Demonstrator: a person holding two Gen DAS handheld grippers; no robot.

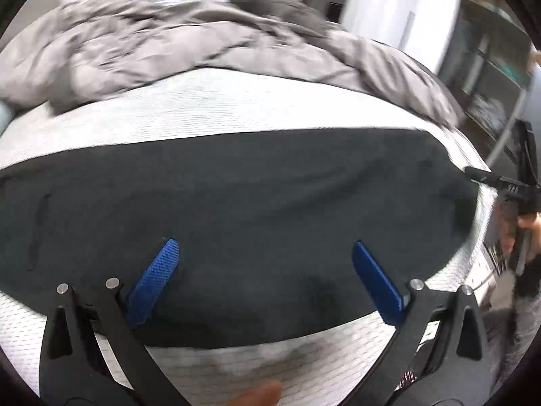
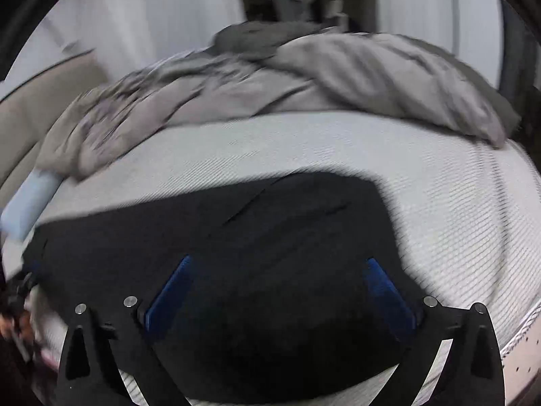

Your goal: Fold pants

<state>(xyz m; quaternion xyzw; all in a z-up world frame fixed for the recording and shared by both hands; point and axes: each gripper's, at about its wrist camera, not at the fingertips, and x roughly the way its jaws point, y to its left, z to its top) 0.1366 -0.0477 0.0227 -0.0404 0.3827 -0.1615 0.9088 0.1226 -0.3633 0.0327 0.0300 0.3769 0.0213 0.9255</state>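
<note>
A: Step in hand?
B: Between folds, probably. Black pants (image 1: 236,196) flat on the mattress (image 1: 203,111), just ahead of and under both tools.
A: Jaws?
B: Left gripper (image 1: 265,267) and right gripper (image 2: 279,287) spread wide, holding nothing.
A: Next?
B: Pinching one end, though blurred, then folding across.

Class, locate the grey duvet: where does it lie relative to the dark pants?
In both wrist views the crumpled grey duvet lies heaped along the far side of the white mattress, beyond the dark pants, with a bare strip of mattress between them.
</note>
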